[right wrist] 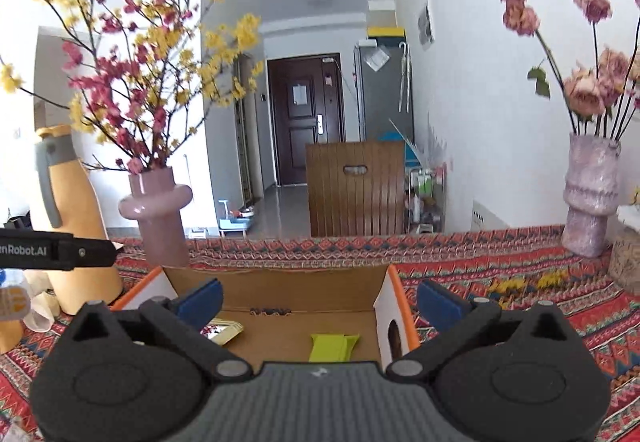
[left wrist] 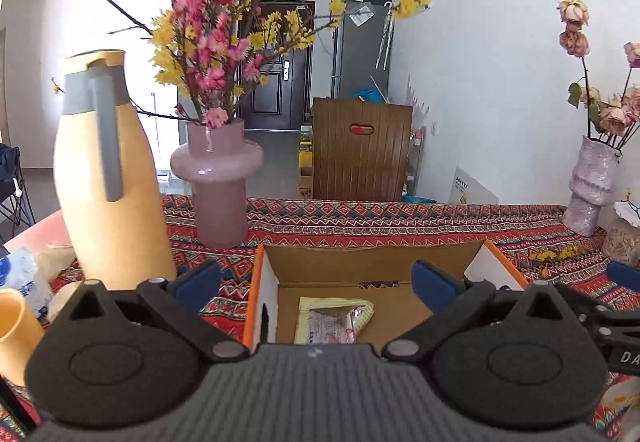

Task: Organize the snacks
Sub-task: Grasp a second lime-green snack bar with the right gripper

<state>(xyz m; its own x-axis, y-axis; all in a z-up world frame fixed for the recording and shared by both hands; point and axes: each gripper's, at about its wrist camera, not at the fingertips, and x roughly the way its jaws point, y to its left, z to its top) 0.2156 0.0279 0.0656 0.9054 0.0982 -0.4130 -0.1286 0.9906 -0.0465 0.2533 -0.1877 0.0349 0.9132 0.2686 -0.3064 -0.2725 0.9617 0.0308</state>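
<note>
My left gripper [left wrist: 316,284] and right gripper [right wrist: 318,300] both stand wide apart, holding nothing. The cardboard box [left wrist: 372,262] sits at twelve o'clock; inside lie a gold snack packet [left wrist: 334,320] and a green one [right wrist: 332,347] (side by side).

The cardboard box [right wrist: 276,290] stood open-topped; a pink vase [left wrist: 218,178] and yellow thermos jug [left wrist: 108,178] crowded behind its left wall, cloth-covered counter [right wrist: 520,282] lay clear right of it.
</note>
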